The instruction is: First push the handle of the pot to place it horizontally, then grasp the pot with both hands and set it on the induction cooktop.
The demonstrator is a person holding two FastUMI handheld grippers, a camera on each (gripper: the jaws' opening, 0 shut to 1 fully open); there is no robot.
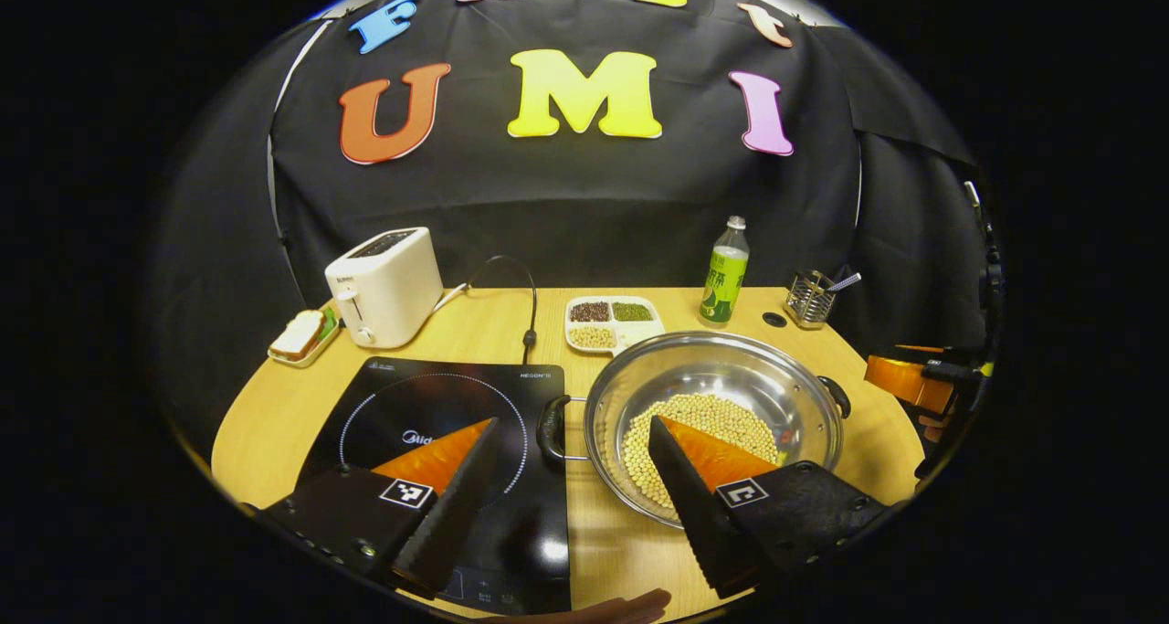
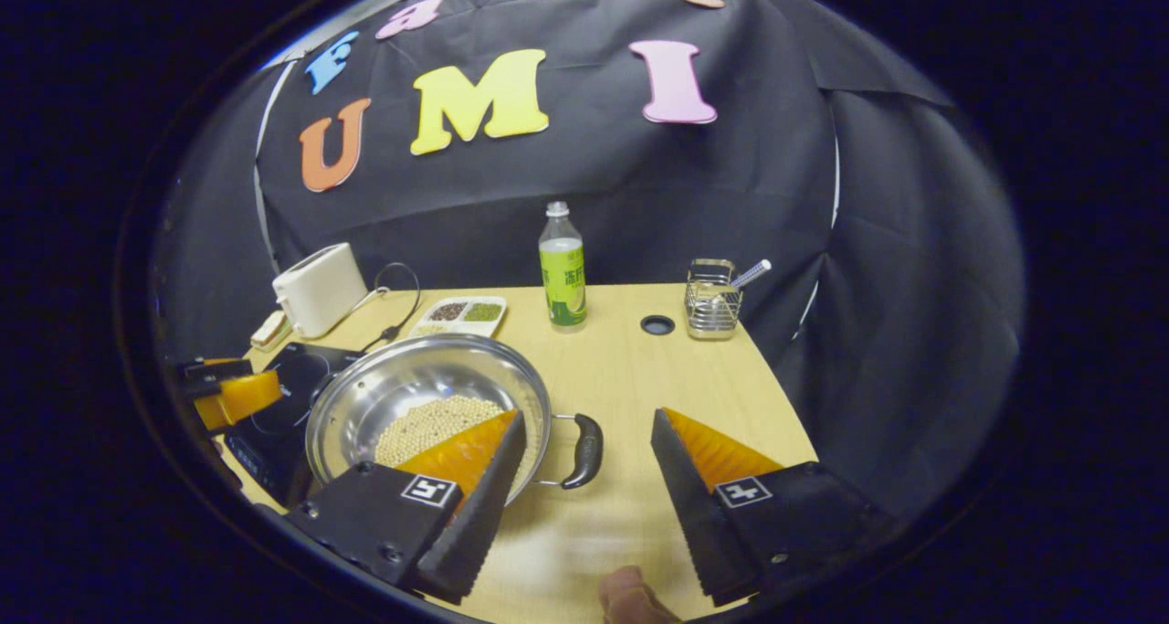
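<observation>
On the wooden worktop, the pot is the landmark: a steel pot holding pale beans, standing just right of the black cooktop and not on it. Left of the pot and behind the cooktop, a white toaster is sitting, with a small dish of bread beside it. Behind the pot a divided tray of beans is lying, and right of that a green bottle and a wire holder are standing.

In the left gripper view, the left tongs are hanging spread wide, straddling the pot's left handle without touching it. In the right gripper view, the right tongs are likewise spread wide around the pot's right handle, gripping nothing.
</observation>
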